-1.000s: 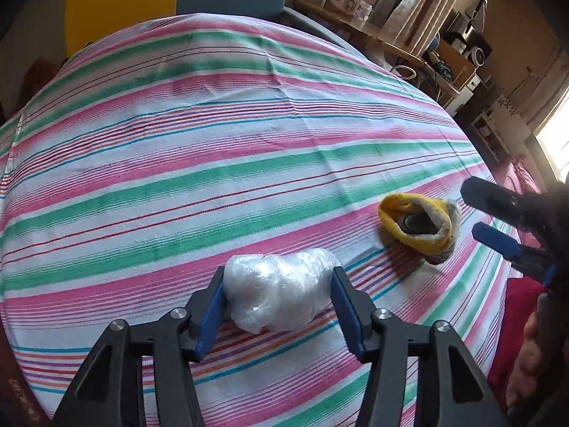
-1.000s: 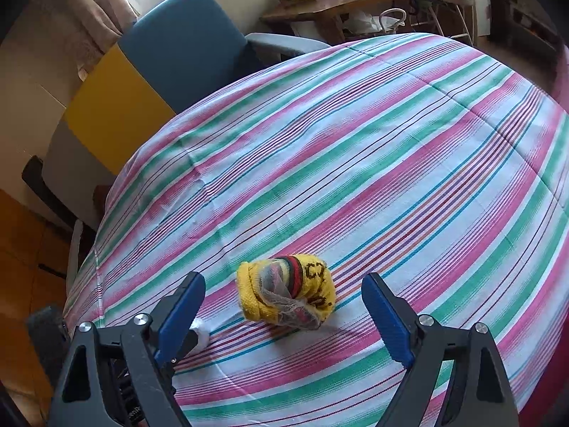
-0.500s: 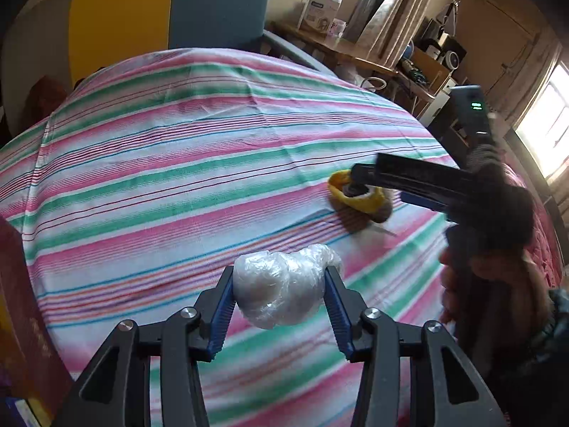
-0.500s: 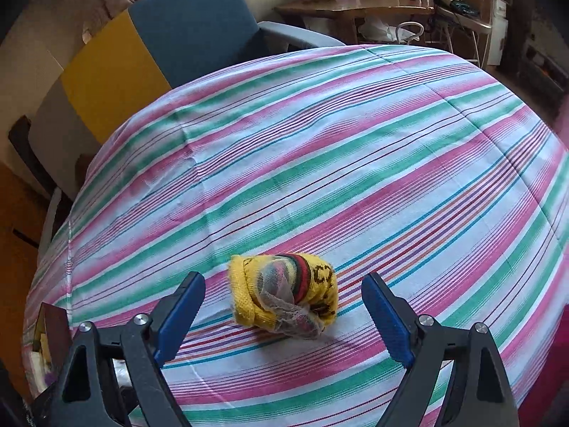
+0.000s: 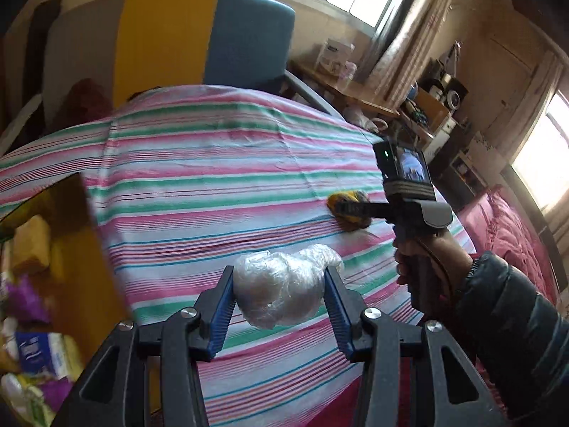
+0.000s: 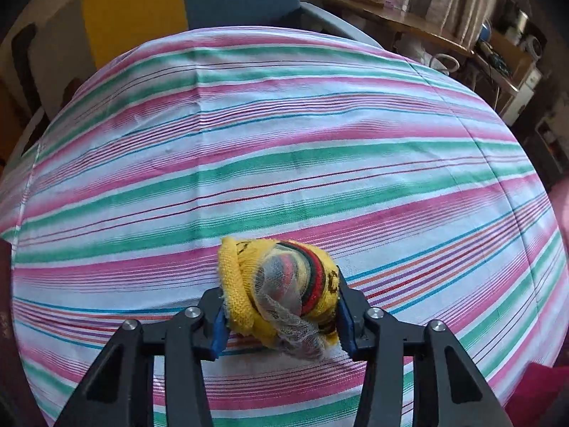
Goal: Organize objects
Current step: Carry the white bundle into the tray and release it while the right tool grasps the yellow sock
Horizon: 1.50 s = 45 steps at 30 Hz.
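My left gripper (image 5: 281, 291) is shut on a crumpled clear plastic bag (image 5: 284, 291) and holds it lifted above the striped cloth (image 5: 213, 192). My right gripper (image 6: 281, 306) is shut on a rolled yellow knit sock bundle (image 6: 281, 284) with red and green bands and white mesh, resting on the striped cloth (image 6: 284, 142). In the left wrist view the right gripper (image 5: 350, 210) reaches over that yellow bundle (image 5: 341, 197) at the cloth's right side.
An open box (image 5: 53, 267) with packets and purple items stands at the left of the cloth. A yellow and blue armchair (image 5: 199, 35) is behind the table. A wooden desk (image 6: 409, 25) with boxes stands at the back right. A pink bed (image 5: 512, 235) lies to the right.
The left gripper has lifted the plastic bag off the cloth and pulled back towards the left. The right gripper has moved forward and closed on the yellow bundle.
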### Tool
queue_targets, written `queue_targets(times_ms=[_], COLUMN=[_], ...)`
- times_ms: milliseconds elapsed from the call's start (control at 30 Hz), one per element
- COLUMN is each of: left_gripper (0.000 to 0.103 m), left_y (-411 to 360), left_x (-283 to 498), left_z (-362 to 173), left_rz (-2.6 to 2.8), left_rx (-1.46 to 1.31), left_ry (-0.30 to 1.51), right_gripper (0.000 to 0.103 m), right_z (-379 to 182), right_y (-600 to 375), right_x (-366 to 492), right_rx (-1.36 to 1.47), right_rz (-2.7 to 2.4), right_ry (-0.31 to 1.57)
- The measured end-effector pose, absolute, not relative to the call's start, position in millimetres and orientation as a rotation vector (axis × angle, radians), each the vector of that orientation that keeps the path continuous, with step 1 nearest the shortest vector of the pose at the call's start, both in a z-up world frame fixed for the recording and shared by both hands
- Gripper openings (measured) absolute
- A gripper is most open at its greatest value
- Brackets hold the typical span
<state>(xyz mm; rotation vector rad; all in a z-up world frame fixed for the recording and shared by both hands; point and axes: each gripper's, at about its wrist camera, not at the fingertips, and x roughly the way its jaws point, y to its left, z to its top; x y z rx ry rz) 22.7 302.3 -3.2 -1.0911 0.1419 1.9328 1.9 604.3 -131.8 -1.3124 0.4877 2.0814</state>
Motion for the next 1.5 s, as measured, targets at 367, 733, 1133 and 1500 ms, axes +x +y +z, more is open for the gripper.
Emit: queue_targets(times_ms=[367,733,1133,1500], left_gripper=[0.048,0.049,0.075,0.075], left_y=[162.0,191.8,205.9,153.8], left_x=[-70.3,-140.4,-145.9,-67.0], left_z=[-18.6,-64.0,-80.3,-10.2], left_rz=[2.228,2.217,2.243,2.462], left_rx=[-1.219,-1.348,-1.411,-1.102], left_ry=[-0.081,-0.063,-0.002,0.133], right_gripper=[0.044,0.045,0.046,0.046], right_z=[-129.7,-132.1,-130.3,-128.8], right_y=[589.6,584.5,579.2,577.9], right_x=[-3.3,-5.4,-4.7,-3.3], right_rx=[-1.377,-1.393,-1.405,-1.413], right_rz=[2.125,2.130,2.141,2.152], right_ry=[0.394,0.342,0.331,0.310])
